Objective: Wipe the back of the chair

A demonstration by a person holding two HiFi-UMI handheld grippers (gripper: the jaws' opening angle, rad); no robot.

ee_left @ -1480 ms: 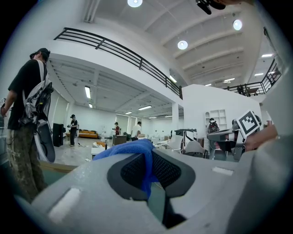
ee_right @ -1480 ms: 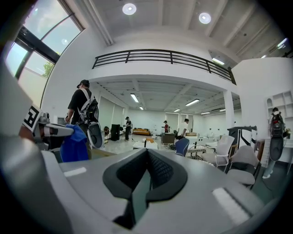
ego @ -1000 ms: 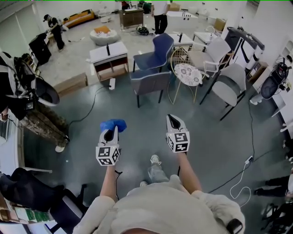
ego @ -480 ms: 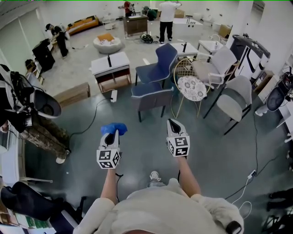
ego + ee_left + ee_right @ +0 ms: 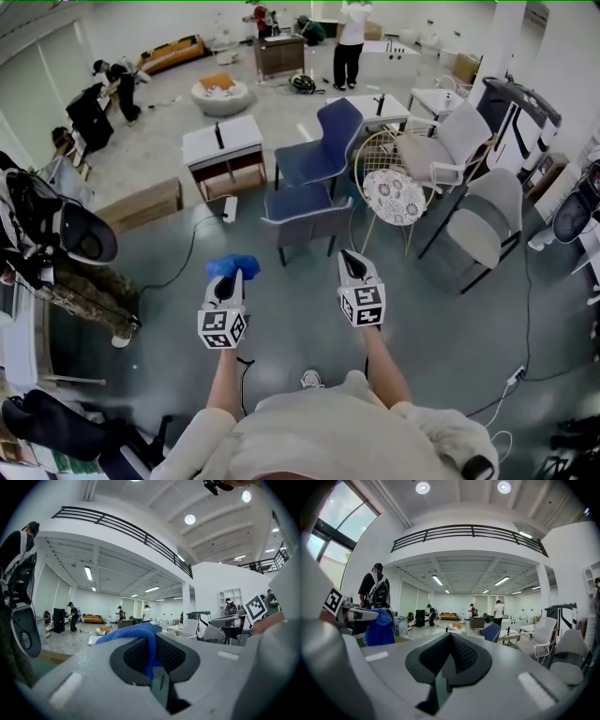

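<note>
A grey chair (image 5: 307, 217) stands ahead of me with its back towards me, a blue chair (image 5: 323, 141) just behind it. My left gripper (image 5: 229, 277) is shut on a blue cloth (image 5: 232, 265), which bulges out between the jaws (image 5: 140, 634). My right gripper (image 5: 350, 263) is shut with nothing in it, held level with the left one. Both grippers hang over the dark floor, a short way before the grey chair. In the right gripper view the blue cloth (image 5: 379, 627) shows at the left and the blue chair (image 5: 492, 632) far ahead.
A round patterned side table (image 5: 394, 195) and two light chairs (image 5: 478, 220) stand right of the grey chair. A white desk (image 5: 220, 145) is at the back left. A person (image 5: 66, 253) with a backpack stands at the left. Cables (image 5: 187, 234) trail across the floor.
I have walked forward: the chairs have come nearer in the head view. Both grippers keep their places before me, the cloth still in the left one.
</note>
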